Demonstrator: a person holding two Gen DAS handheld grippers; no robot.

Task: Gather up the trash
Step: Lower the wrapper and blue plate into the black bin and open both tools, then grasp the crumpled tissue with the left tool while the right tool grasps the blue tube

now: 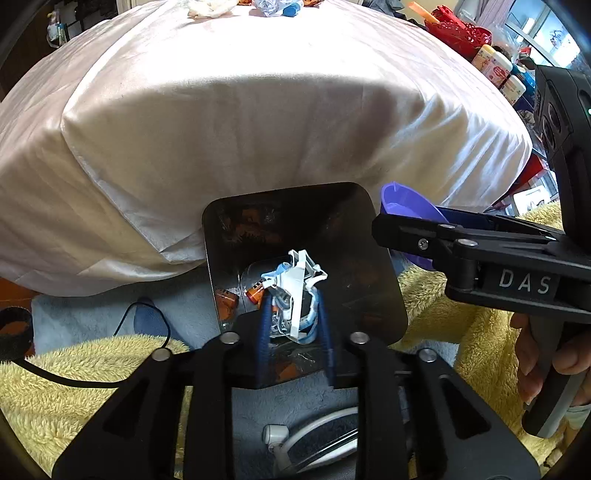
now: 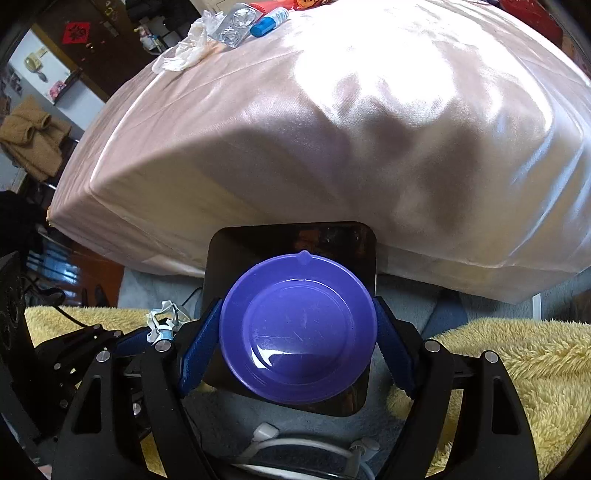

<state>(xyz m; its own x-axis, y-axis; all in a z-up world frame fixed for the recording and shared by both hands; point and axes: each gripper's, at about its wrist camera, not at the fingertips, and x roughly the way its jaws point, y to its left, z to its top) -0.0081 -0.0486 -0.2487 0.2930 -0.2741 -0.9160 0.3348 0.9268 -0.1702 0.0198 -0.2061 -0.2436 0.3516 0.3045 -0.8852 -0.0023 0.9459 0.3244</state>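
Both loads over the bin, ready to drop.
Left wrist view: your left hand-held gripper (image 1: 295, 314) pinches white plastic scrap (image 1: 297, 291) above the bin (image 1: 373, 258). Right wrist view: your right hand-held gripper (image 2: 297, 345) clamps a purple lid (image 2: 297, 332) over it; more trash (image 2: 229, 26) waits on the bed (image 2: 332, 129). Next, release both.

This is a bedroom in a lived-in home. A bed (image 2: 332, 129) with a smooth pale pink sheet fills the far half of both views, and a fluffy yellow blanket (image 2: 517, 369) lies near it on a grey rug (image 1: 92, 314). Far left, a dark door carries a red paper decoration (image 2: 76, 32) (the characters are too small to read), with brown clothes (image 2: 33, 136) heaped nearby. Far right, bottles (image 1: 496, 68) crowd a cluttered shelf.
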